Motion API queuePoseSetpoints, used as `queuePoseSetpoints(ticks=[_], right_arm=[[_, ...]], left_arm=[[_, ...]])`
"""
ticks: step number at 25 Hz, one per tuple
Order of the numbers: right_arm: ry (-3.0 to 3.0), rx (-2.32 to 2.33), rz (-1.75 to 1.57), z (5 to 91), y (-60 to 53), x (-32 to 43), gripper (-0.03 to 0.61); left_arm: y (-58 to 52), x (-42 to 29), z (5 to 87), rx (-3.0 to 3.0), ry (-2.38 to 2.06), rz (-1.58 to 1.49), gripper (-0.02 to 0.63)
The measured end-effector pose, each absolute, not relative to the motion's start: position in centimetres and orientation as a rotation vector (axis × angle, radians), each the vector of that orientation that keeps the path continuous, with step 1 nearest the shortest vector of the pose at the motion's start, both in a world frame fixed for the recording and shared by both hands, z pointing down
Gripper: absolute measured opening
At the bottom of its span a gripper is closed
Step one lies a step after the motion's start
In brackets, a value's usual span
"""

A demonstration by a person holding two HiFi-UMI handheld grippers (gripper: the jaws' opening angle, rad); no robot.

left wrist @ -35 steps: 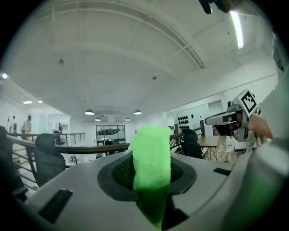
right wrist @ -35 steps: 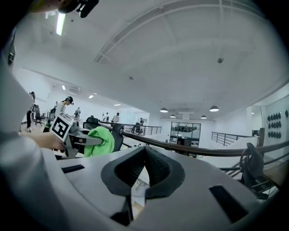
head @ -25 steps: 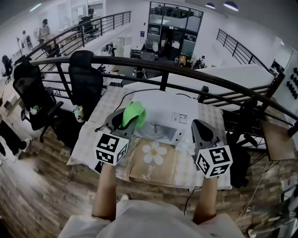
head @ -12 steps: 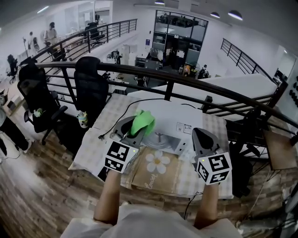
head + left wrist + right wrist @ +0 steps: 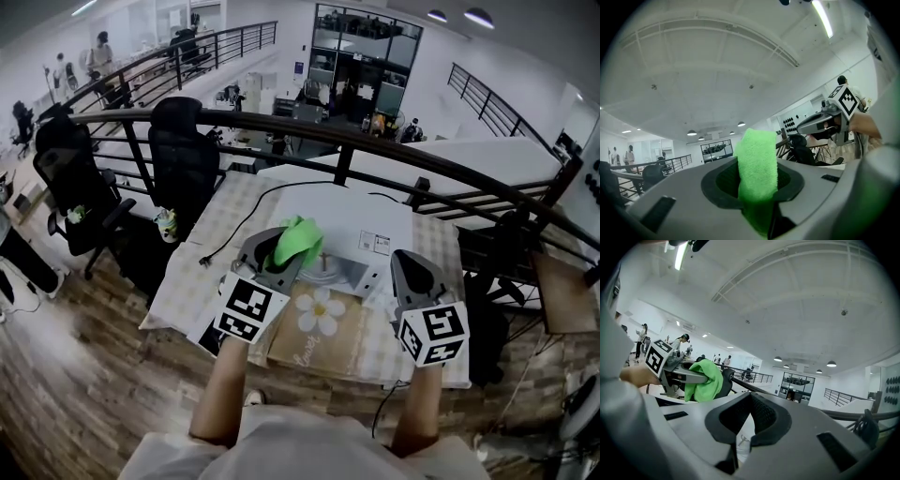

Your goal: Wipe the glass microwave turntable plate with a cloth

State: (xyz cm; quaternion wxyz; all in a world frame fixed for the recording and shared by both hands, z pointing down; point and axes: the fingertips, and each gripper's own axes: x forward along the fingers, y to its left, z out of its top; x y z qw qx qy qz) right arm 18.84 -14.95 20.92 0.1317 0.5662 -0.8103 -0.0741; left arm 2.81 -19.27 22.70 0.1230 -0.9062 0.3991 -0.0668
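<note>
My left gripper [image 5: 279, 251] is shut on a bright green cloth [image 5: 298, 239], which bunches up above its jaws. The left gripper view shows the cloth [image 5: 757, 171] standing between the jaws, pointing at the ceiling. Just right of the cloth, the glass turntable plate [image 5: 325, 269] lies in front of the white microwave [image 5: 347, 230], partly hidden. My right gripper [image 5: 407, 259] is shut and holds nothing, to the right of the plate. The right gripper view shows its pads [image 5: 761, 416] meeting, with the left gripper [image 5: 677, 376] and the cloth [image 5: 703, 378] to the left.
A tan mat with a white flower [image 5: 319, 323] lies on the checked tablecloth [image 5: 197, 267] near me. A black power cable [image 5: 246, 214] runs off the microwave's left side. A dark railing [image 5: 375, 150] curves behind the table, and black office chairs [image 5: 183, 155] stand at the left.
My left gripper has carried the green cloth a little to the right, closer to the plate. The right gripper has barely moved. The head view has shifted slightly.
</note>
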Motion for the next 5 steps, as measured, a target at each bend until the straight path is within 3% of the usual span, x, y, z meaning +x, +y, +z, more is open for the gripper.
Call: queuePoseSetpoints(ticks=[5], right_arm=[[-2.344,1.646,-0.199,21.86,-15.16,18.71,0.013]], left_arm=[[-19.48,2.68,23.65,-2.662,1.163,-0.195,0.135]])
